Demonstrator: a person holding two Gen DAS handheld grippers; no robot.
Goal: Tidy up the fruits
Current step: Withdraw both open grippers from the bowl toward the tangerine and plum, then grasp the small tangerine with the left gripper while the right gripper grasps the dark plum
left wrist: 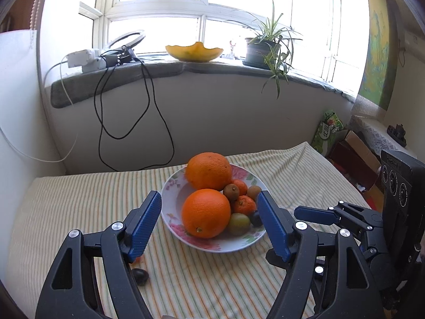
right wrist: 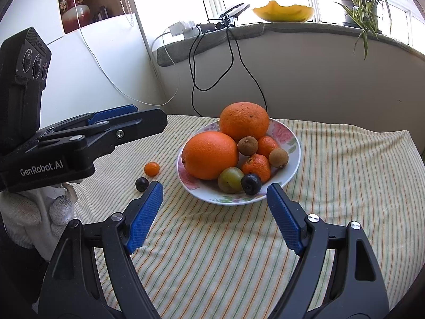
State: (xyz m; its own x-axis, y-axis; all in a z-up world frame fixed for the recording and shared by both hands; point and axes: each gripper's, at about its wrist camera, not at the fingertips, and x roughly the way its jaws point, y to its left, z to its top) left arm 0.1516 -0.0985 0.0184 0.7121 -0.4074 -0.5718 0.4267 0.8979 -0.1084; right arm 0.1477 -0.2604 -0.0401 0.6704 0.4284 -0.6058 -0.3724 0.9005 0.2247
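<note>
Both jaws stand wide, empty. Loose dark plum (right wrist: 142, 184) and kumquat (right wrist: 152, 168) beside plate (right wrist: 292, 156): small, soft-skinned; grip gently across middle.

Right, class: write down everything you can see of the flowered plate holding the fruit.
The plate is round, shallow and white, glossy like ceramic, with pink flowers and green leaves printed around its rim. It sits flat on the striped cloth, near the table's middle. Piled on it are two large oranges, two tangerines, two brown fruits, a green fruit and a dark one. No gripper touches it. A small orange fruit and a dark fruit lie on the cloth to its left.
</note>
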